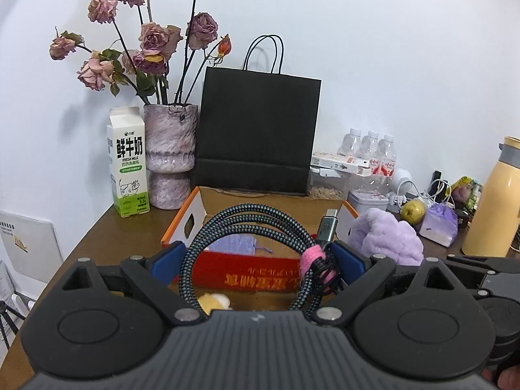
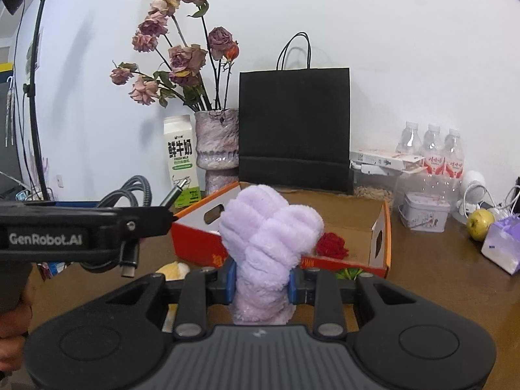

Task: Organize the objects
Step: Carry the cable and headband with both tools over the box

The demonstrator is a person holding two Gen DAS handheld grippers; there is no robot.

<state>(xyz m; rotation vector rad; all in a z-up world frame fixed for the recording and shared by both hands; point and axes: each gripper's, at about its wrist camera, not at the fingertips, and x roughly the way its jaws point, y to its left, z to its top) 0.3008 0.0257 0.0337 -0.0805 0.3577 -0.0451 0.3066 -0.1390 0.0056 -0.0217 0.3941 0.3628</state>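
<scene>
On the left, a milk carton (image 1: 129, 162) stands on the brown table (image 1: 107, 243), just beside a purple vase (image 1: 170, 154) full of dried roses (image 1: 152, 37). A black paper bag (image 1: 258, 133) stands next, by the wall. In front of the bag sits an open cardboard box (image 2: 382, 237) with orange edges. A red rose (image 2: 331, 245) lies inside it.

The left gripper (image 1: 256, 256) is clamped on a coiled cable (image 1: 247, 224) with a pink strap (image 1: 317, 265). The cable is held up in front of the box.

The right gripper (image 2: 260, 281) is squeezed tight on a fluffy purple toy (image 2: 269, 240), also held up in front of the box.

Further right are water bottles (image 2: 432, 149), a small tin (image 2: 424, 216) and a yellow-green fruit (image 2: 480, 224).
</scene>
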